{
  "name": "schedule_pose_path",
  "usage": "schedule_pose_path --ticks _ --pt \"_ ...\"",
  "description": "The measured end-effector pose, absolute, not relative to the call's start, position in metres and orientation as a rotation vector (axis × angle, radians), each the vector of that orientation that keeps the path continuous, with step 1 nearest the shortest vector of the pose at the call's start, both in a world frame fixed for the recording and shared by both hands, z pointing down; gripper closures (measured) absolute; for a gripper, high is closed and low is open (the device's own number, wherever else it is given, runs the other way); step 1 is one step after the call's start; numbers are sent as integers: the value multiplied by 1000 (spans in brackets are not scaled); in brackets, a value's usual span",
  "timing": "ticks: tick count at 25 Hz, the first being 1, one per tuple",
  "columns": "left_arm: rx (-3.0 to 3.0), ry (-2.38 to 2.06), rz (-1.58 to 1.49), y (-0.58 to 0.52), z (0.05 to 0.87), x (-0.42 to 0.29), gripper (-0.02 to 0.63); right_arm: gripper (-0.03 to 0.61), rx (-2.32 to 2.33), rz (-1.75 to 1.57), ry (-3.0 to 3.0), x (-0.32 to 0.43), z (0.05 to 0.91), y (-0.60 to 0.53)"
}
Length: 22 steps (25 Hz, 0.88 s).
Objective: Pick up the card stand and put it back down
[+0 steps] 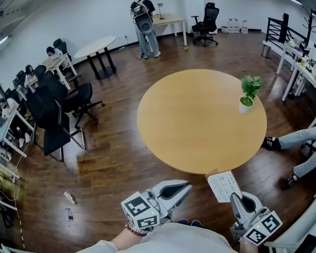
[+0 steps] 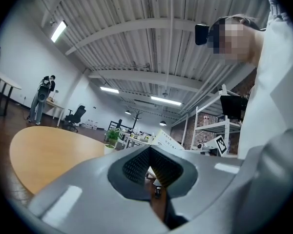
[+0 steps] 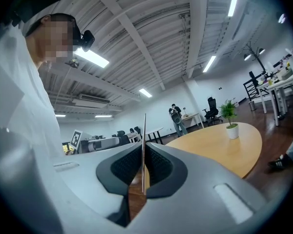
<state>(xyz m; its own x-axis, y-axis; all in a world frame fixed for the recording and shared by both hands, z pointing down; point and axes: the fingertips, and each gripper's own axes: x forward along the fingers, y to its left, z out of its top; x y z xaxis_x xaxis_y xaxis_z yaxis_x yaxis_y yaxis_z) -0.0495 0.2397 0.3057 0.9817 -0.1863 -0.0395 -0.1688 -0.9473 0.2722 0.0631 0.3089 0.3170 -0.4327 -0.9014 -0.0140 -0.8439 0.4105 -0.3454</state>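
Observation:
The card stand (image 1: 224, 186) is a white printed card that hangs just off the near edge of the round wooden table (image 1: 200, 136). My right gripper (image 1: 235, 198) is shut on the card's lower corner. In the right gripper view the card (image 3: 144, 130) shows edge-on, clamped between the black pads of that gripper (image 3: 143, 152). My left gripper (image 1: 187, 186) hovers to the card's left, apart from it, jaws together with nothing in them. In the left gripper view the pads of the left gripper (image 2: 150, 151) meet, and the card (image 2: 166, 139) shows beyond them.
A small potted plant (image 1: 248, 94) stands on the table's right side. Black office chairs (image 1: 58, 115) and desks line the left. A person (image 1: 145, 28) stands far back. Someone's legs (image 1: 300, 141) reach in at the right. Small items (image 1: 68, 198) lie on the floor.

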Motion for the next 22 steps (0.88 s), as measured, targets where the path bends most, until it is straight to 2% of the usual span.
schedule_pose_path --ticks 13,22 --pt "2831 -219 -112 242 314 -41 612 557 -1565 -464 2484 61 327 308" --pt "2793 -255 -93 209 334 -68 612 557 -1598 -516 2485 45 343 268"
